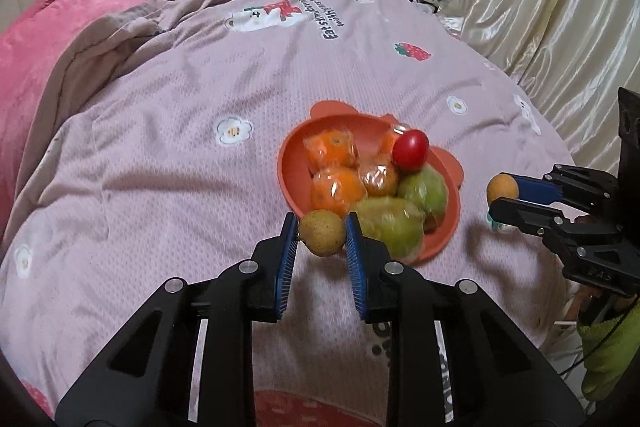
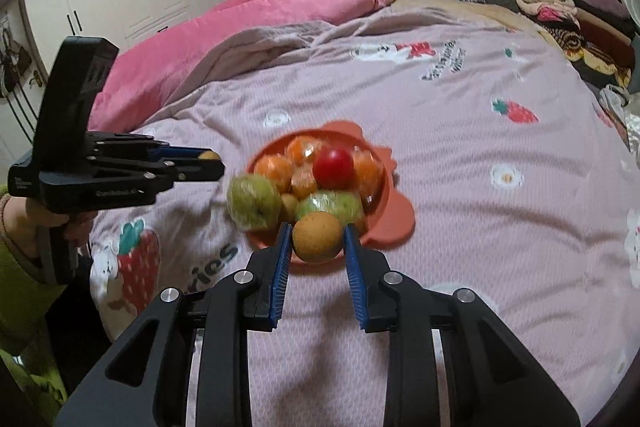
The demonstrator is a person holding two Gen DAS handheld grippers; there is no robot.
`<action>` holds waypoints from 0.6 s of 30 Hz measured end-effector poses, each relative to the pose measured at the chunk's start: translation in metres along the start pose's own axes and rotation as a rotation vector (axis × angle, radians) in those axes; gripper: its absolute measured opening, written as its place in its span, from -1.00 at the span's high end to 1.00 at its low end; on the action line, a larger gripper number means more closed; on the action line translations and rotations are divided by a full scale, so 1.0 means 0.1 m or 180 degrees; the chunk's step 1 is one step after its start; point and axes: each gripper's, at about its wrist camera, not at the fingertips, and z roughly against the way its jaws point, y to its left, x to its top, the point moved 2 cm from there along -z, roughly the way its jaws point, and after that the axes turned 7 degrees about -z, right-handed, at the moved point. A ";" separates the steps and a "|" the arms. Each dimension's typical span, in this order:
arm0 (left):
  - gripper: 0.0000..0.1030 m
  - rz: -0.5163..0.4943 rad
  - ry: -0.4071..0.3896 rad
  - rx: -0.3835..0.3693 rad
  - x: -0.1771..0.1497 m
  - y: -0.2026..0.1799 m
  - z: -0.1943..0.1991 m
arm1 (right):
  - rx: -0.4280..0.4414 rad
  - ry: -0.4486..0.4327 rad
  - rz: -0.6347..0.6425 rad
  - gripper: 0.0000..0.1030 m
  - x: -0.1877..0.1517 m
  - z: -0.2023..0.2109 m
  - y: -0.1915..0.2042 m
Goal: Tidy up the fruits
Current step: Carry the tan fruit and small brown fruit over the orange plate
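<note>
Brown fruit [image 1: 322, 233] clamped in left gripper [image 1: 322, 234], another fruit [image 2: 317, 237] clamped in right gripper [image 2: 316, 239], bowl [image 1: 288, 163] beyond.

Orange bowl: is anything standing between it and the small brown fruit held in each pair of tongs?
Nothing visible. The left tongs grip a small brown fruit at the near rim of the orange bowl; the right tongs grip another brown fruit just before it. The bowl is already piled with wrapped fruit.

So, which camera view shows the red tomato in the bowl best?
The right wrist view shows it best: the red tomato sits near the centre, on top of the other fruit in the orange bowl, its whole round face visible. In the left wrist view, the tomato is also unobstructed, but it appears smaller and lies toward the bowl's far right side.
</note>
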 end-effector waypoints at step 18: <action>0.67 -0.0071 0.0053 -0.0095 0.29 0.05 -0.27 | 0.0066 0.0017 0.0122 0.51 0.25 -0.18 0.05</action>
